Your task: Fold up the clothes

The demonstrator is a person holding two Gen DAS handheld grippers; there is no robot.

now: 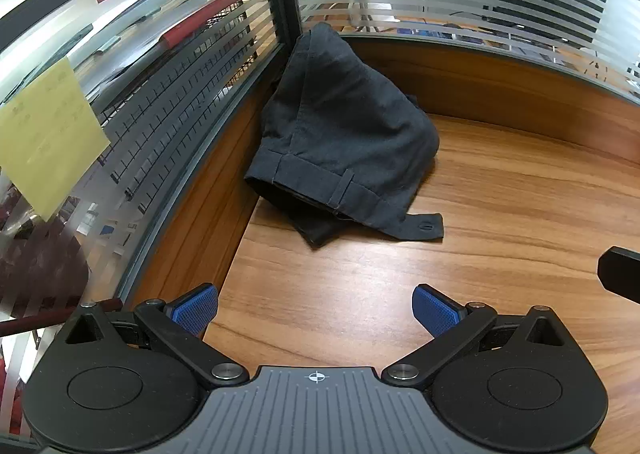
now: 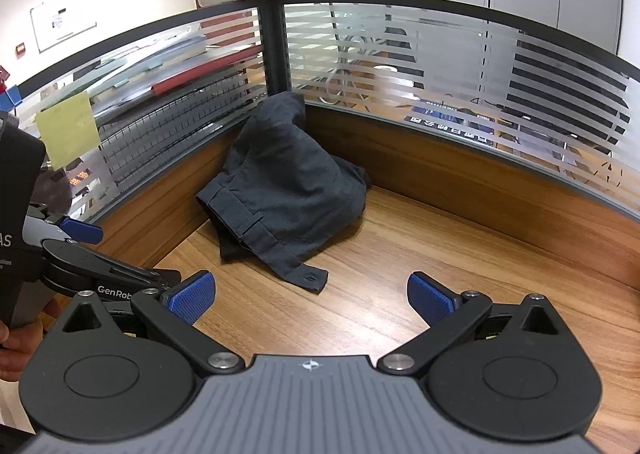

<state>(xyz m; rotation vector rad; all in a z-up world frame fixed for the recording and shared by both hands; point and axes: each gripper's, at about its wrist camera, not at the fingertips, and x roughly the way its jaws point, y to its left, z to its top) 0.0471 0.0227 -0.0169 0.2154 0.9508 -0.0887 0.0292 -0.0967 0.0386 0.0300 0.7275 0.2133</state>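
A pair of dark grey trousers point(image 1: 340, 122) lies bunched in the far corner of the wooden desk, propped against the partition, with the waistband and its button tab point(image 1: 428, 226) toward me. It also shows in the right wrist view point(image 2: 284, 186). My left gripper point(image 1: 316, 306) is open and empty, a short way back from the waistband. My right gripper point(image 2: 312, 294) is open and empty, just short of the button tab point(image 2: 312, 278). The left gripper also shows at the left edge of the right wrist view point(image 2: 80, 230).
Frosted-stripe glass partitions point(image 1: 180, 94) with wooden lower panels point(image 2: 480, 182) enclose the desk corner on the left and at the back. A yellow sticky note point(image 1: 48, 134) hangs on the left glass. The wooden desk top point(image 1: 500, 214) extends to the right.
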